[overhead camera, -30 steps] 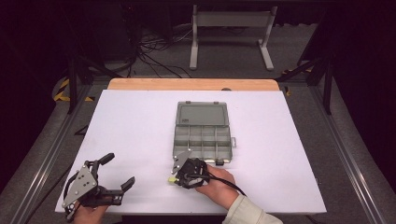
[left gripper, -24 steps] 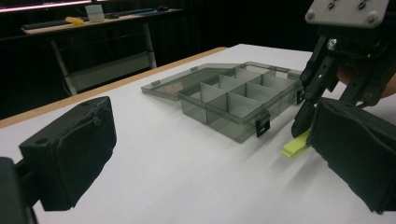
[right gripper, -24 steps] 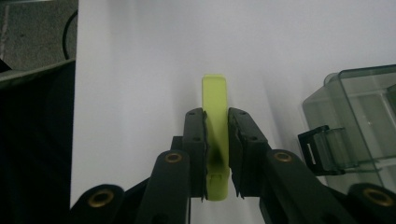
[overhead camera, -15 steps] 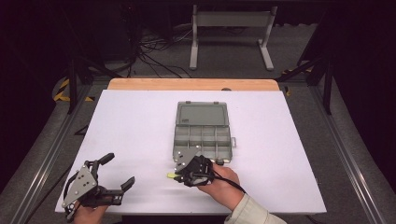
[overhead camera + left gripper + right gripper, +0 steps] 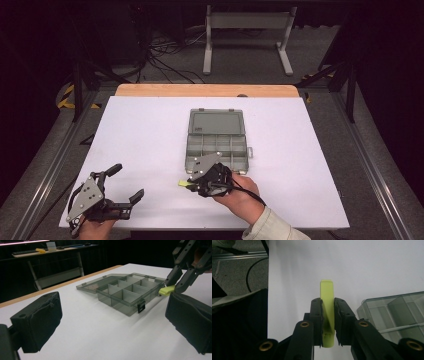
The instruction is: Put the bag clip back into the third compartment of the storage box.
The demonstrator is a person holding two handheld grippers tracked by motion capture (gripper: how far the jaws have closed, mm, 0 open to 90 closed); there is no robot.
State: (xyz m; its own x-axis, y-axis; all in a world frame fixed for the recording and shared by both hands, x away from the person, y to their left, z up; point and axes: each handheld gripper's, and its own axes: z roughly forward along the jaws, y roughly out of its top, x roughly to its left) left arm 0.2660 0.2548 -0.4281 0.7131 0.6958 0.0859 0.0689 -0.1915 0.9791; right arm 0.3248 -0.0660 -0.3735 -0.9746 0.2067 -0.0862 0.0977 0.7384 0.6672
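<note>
A: Surface [image 5: 150,130], white and wide, with a wooden strip along its far edge. What rests on it?

B: A smoky grey compartment box [image 5: 217,140] lies near the middle, lid folded flat open on the far side and the dividers showing.

A: Where are the two tools?

B: The left hand-held gripper [image 5: 125,185] sits at the near left corner of the surface, well apart from the box, jaws spread wide with nothing between them. The right hand-held gripper [image 5: 186,184] hovers just off the box's near edge, pointing left.

A: What does the right one carry?

B: A small yellow-green clip [image 5: 327,310]. It stands on edge between the two black pads, which are clamped against its flat sides; one end pokes out past the fingertips. Seen from the left gripper view, the clip [image 5: 167,290] hangs clear above the surface, just beside the box's near corner and outside its compartments.
</note>
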